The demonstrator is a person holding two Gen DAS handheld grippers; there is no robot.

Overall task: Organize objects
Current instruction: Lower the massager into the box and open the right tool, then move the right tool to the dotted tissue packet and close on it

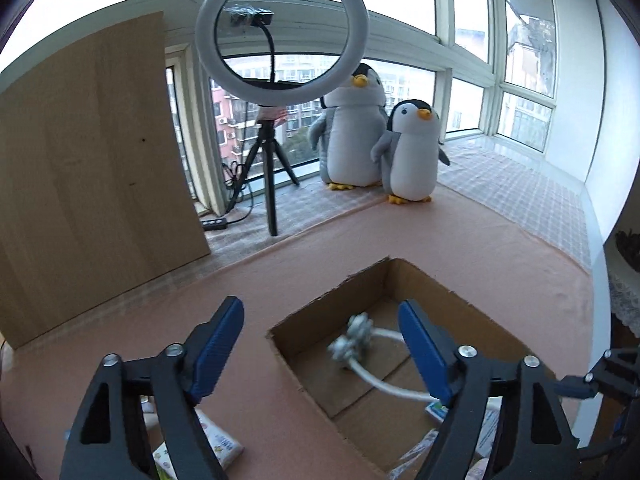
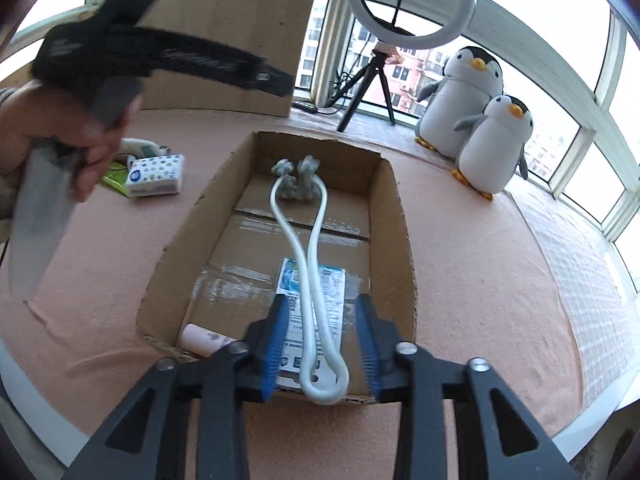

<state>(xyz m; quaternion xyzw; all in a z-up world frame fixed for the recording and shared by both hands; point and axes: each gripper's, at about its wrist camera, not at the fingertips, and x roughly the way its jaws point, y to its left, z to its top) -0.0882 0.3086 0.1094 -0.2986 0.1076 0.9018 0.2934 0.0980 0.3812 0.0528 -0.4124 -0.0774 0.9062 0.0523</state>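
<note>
Blurring left gripper [image 2: 276,76]; massager [image 2: 308,248] base cut off.

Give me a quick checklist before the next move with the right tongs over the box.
1. Right tongs open: ok, blue pads apart on either side of the white massager handle loop.
2. Massager inside the cardboard box: ok, roller heads at the far end.
3. Massager free of the pads: cannot tell, loop sits between them.
4. Left tongs empty: ok, open.
5. Items left outside: not ok, tissue pack on the pink mat.
6. Box has room: ok, bare floor at left.
</note>
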